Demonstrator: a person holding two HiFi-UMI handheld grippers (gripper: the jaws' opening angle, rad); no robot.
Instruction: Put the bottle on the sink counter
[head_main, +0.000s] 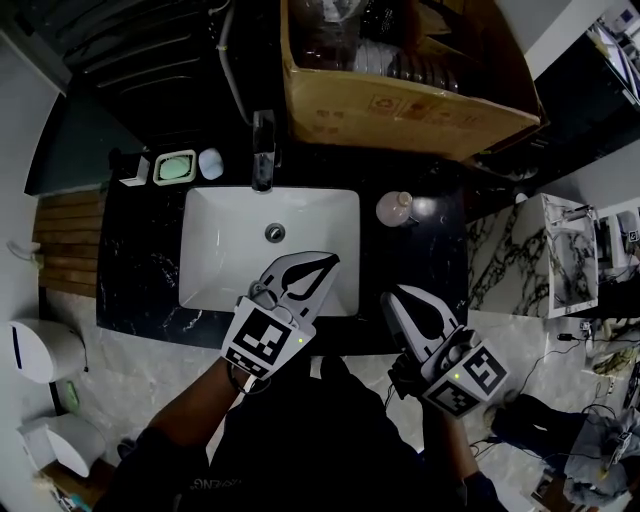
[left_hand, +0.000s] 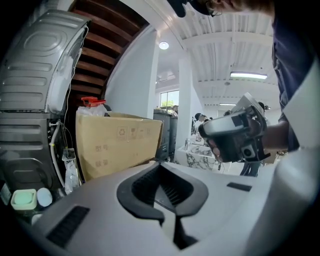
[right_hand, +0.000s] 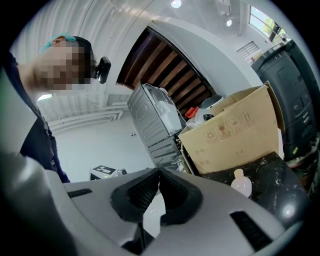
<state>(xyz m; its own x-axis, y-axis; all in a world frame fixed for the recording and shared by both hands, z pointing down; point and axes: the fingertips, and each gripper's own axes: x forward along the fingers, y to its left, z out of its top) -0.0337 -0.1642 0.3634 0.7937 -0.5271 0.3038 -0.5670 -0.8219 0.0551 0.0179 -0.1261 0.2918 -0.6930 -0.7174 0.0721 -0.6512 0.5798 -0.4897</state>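
Bottle (head_main: 397, 208) stands upright on the dark sink counter (head_main: 432, 262), just right of the white basin (head_main: 230, 245) and in front of the cardboard box (head_main: 400, 112), with neither tool touching it. The right gripper (head_main: 393, 298) has its jaws closed tip to tip on nothing; seen along them, the bottle lies ahead of the tips and off to their right, well apart, with bare counter around it. The left gripper (head_main: 325, 260) is likewise closed and empty, its ribbed pads meeting with no object between them. It hovers over the near rim of the basin, so the bottle sits ahead of its tips and away to their right, out of that gripper's own view. Both tools are held low near the person's body, at the front edge of the counter. Judged from how things lie, the placing step looks finished, since the bottle is set where the task asks and nothing is held. The next move probably calls for little more than keeping both sets of jaws clear of the bottle so it is not knocked. If it did need shifting, the right gripper is nearer. It would have to open, reach forward and rightward, and straddle the body below the cap.
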